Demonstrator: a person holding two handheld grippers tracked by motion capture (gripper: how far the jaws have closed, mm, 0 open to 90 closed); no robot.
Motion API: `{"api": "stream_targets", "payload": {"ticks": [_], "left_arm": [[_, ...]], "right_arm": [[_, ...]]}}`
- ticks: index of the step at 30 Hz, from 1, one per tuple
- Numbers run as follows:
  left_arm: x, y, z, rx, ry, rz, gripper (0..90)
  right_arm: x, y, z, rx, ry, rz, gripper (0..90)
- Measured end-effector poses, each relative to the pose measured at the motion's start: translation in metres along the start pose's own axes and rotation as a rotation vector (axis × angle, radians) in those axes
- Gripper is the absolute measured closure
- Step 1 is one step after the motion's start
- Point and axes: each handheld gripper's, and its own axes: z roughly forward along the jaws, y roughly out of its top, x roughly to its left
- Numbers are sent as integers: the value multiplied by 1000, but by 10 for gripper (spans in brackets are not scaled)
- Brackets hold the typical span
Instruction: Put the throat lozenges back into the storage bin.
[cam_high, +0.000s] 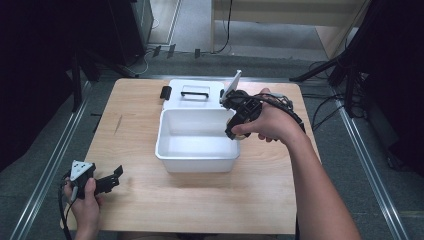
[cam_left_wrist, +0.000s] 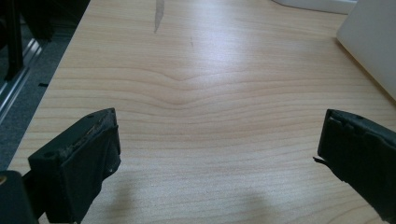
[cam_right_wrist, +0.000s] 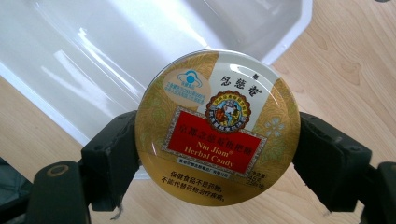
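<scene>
Candy tin (cam_right_wrist: 217, 127) apparently over bin (cam_high: 197, 155) rim; lid (cam_high: 195, 93) behind.

One white tub (cam_high: 197, 150), one white lid (cam_high: 192, 93), one candy tin (cam_right_wrist: 217, 127), two hand-held grippers, left hand-held gripper (cam_high: 117, 176), right hand-held gripper (cam_high: 233, 134)

My high view looks forward and down over the whole wooden table (cam_high: 200, 200). My left gripper view skims low along its near-left boards. My right gripper view sits close above the white bin (cam_right_wrist: 93, 60), shared with the high view.

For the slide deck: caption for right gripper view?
Right gripper clamps a round Nin Jiom candy tin above the white bin.
</scene>
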Motion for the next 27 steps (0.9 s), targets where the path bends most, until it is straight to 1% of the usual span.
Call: {"api": "stream_targets", "payload": {"ticks": [1,4,5,6,9,10,12,13,17,27], "left_arm": [[0,0,0,0,0,0,0],[0,0,-1,-22,7,7,0],[-1,-1,-2,-28,14,10,0],[-1,-1,-2,-35,18,11,0],[-1,-1,-3,-66,31,12,0],[-1,-1,-4,-73,34,12,0],[-1,-2,-4,-88,33,15,0],[-2,-2,-4,-91,36,18,0],[-3,-2,-5,-100,44,32,0],[-4,-2,-5,-129,41,40,0]], "right_arm": [[1,1,1,0,2,-2,204],[3,4,2,-3,0,-13,204],[4,4,2,-1,1,-9,204],[5,5,3,-2,1,-21,204],[8,7,6,0,1,-25,204],[8,8,6,-1,-2,-37,204],[10,9,7,-2,-3,-42,204],[11,10,8,-1,-3,-51,204],[15,13,10,-1,0,-61,204],[23,21,17,1,5,-86,204]]}}
